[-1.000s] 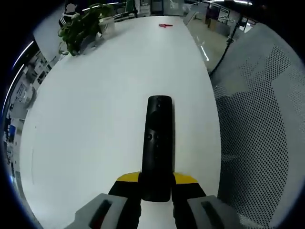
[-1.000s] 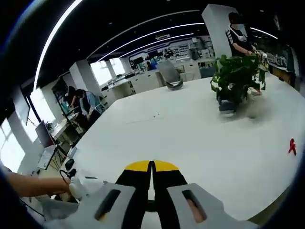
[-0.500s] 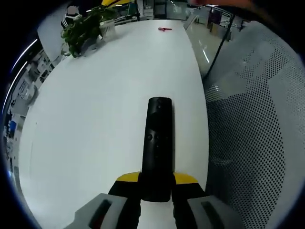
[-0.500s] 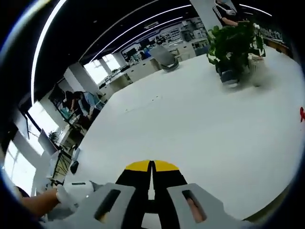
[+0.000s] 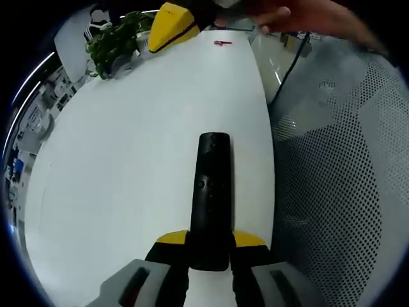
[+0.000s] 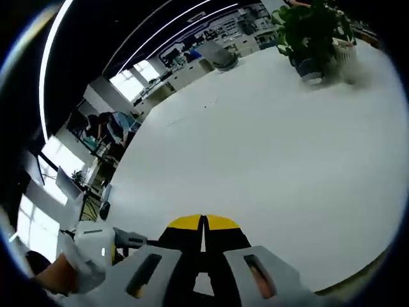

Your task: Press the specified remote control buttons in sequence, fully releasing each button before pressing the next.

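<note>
We see left gripper jaws clamping remote end, buttons up for pressing; right gripper jaws closed, empty, beyond remote tip, above table.

Slim black remote control, buttons up, lengthwise above the white table.

Left gripper, right gripper: black jaws, yellow tips, grey slotted housings. Right gripper's yellow tip blurred, bare hand behind.
</note>
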{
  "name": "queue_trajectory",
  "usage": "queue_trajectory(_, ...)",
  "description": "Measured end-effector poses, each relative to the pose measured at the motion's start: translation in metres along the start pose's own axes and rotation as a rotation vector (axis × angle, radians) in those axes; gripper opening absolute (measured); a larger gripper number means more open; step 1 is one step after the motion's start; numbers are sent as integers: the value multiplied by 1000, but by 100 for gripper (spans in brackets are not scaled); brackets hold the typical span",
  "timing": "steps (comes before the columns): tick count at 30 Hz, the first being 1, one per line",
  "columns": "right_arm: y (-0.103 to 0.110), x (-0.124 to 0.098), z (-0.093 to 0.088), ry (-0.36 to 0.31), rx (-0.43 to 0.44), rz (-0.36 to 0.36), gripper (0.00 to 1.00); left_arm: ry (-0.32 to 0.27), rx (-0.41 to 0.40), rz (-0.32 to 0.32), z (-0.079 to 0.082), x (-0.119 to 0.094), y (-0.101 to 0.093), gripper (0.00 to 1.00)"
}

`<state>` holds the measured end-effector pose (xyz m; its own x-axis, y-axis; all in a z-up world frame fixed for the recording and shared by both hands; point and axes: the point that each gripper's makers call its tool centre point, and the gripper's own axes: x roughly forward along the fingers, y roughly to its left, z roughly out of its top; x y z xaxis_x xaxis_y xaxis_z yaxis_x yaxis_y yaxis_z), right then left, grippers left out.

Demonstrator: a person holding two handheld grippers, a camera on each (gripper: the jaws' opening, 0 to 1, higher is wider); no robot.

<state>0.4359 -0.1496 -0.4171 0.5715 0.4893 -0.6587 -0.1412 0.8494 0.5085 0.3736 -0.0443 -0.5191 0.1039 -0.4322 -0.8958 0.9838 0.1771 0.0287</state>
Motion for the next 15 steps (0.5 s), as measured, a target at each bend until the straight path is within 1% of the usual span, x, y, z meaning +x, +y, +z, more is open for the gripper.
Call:
queue_trajectory(2,1,7,-12,57,-27,4,0,-14,5,-2,0,0,-1,24)
queue_trajectory(3,-4,12,-23,115,-29,-17,0,-23,11,-6,1,0,-2,24)
queue_trajectory(5,-8,14,-40,190,-31,-48,0,-36,29,-12,2,0,-2,24)
queue_trajectory(6,-10,14,-49,243,-29,-59,0,-37,36,-17,2,1,-2,24)
queue_trajectory(8,-13,19,-51,252,-32,-63,0,-41,47,-24,3,1,-3,24)
queue_trajectory(11,-17,22,-64,316,-17,-75,0,-50,64,-36,4,1,-4,24)
queue_trajectory(15,-29,25,-74,367,16,-105,0,-64,57,-54,4,1,-3,24)
